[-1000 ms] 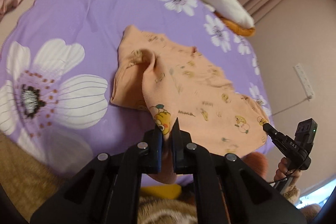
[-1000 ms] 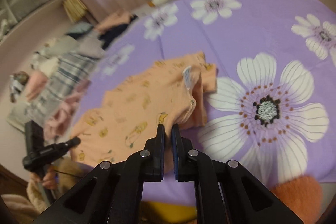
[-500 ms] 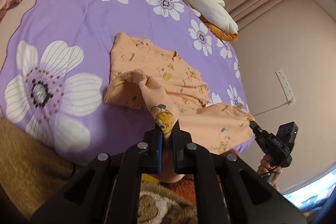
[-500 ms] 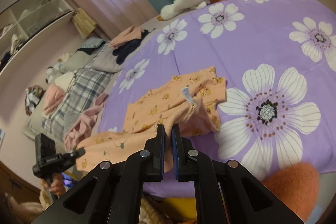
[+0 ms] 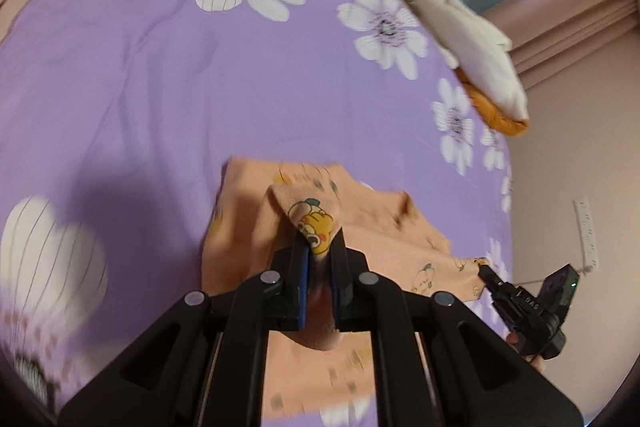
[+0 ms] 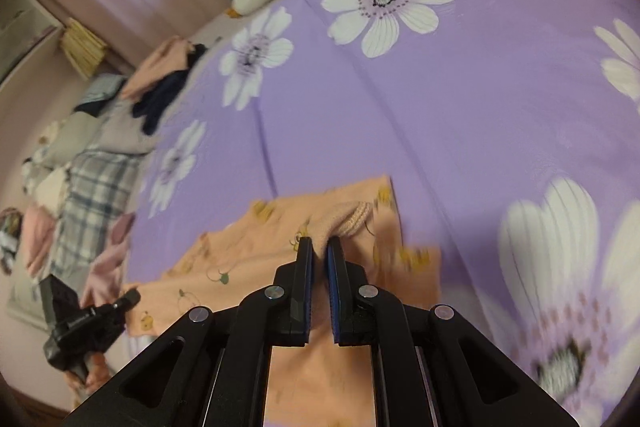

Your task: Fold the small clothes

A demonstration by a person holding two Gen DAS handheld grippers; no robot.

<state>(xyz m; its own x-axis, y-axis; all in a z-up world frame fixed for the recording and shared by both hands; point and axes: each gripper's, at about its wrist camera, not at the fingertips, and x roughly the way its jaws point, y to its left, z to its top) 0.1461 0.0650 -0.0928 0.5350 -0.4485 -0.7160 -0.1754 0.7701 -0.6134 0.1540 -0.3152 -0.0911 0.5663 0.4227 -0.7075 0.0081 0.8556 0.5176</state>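
A small orange garment with cartoon prints (image 5: 380,227) lies on the purple flowered bedspread (image 5: 160,87). My left gripper (image 5: 320,247) is shut on one corner of it, with a cartoon print bunched between the jaws. My right gripper (image 6: 320,251) is shut on another corner by the ribbed cuff (image 6: 356,219). The garment (image 6: 240,259) hangs folded between both grippers, and part of it drapes under my fingers. The right gripper shows in the left wrist view (image 5: 486,273), and the left gripper shows in the right wrist view (image 6: 128,297).
A white and orange plush toy (image 5: 460,39) lies at the far edge of the bed. A pile of other clothes, plaid and pink (image 6: 88,187), sits at the bed's left side. A wall with a socket strip (image 5: 586,231) is to the right.
Both grippers have moved forward over the bed and lower, carrying the held corners over the rest of the garment. The garment now lies shorter and doubled over.
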